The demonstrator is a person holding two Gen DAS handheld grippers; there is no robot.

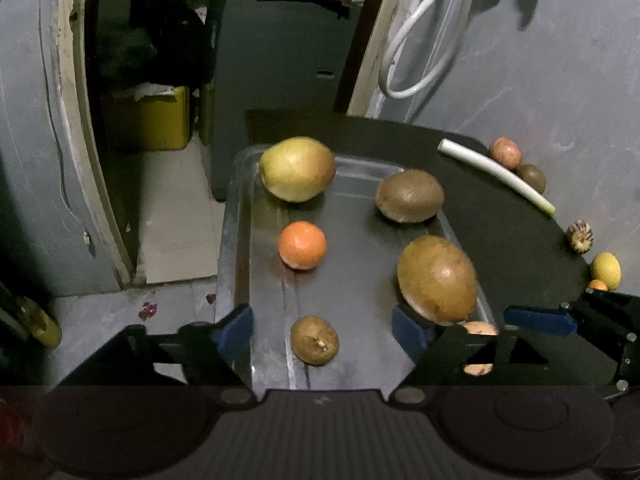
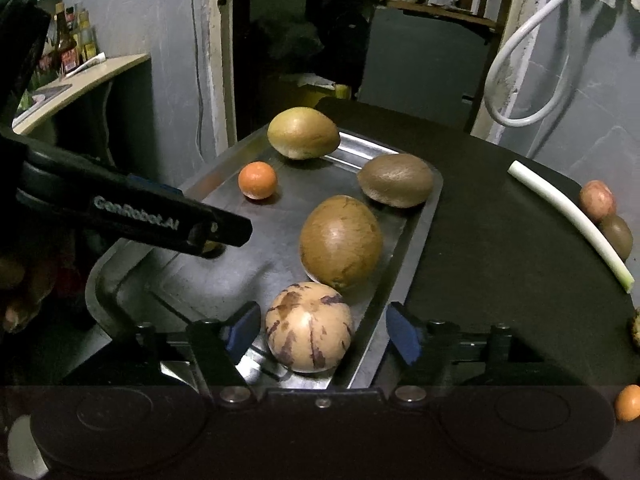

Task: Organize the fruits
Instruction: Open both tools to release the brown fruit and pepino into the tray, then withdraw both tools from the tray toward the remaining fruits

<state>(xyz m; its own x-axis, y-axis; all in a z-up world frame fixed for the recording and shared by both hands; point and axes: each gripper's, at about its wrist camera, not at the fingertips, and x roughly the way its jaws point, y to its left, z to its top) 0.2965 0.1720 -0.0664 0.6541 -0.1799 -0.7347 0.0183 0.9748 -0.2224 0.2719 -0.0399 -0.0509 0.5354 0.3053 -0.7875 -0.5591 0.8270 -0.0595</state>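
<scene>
A metal tray point(image 1: 236, 184) on a dark table holds a yellow-green fruit point(image 1: 297, 169), an orange point(image 1: 302, 245), a brown kiwi-like fruit point(image 1: 409, 196) and a large brown oval fruit point(image 1: 438, 278). My left gripper point(image 1: 322, 330) is open over the tray's near end. A small brown fruit point(image 1: 315, 340) lies between its blue pads, untouched. My right gripper point(image 2: 324, 330) is open around a pale, purple-streaked round fruit point(image 2: 309, 326) that rests on the tray point(image 2: 420, 216); its right pad stands clear of the fruit. The left gripper's black finger point(image 2: 136, 216) reaches in from the left.
A white-green stalk point(image 1: 496, 176) lies on the dark table point(image 1: 500, 240) right of the tray. Along the table's right edge sit a reddish fruit point(image 1: 505, 153), a brown one point(image 1: 532, 178), a striped one point(image 1: 579, 237) and a lemon point(image 1: 605, 271). A grey wall stands close behind.
</scene>
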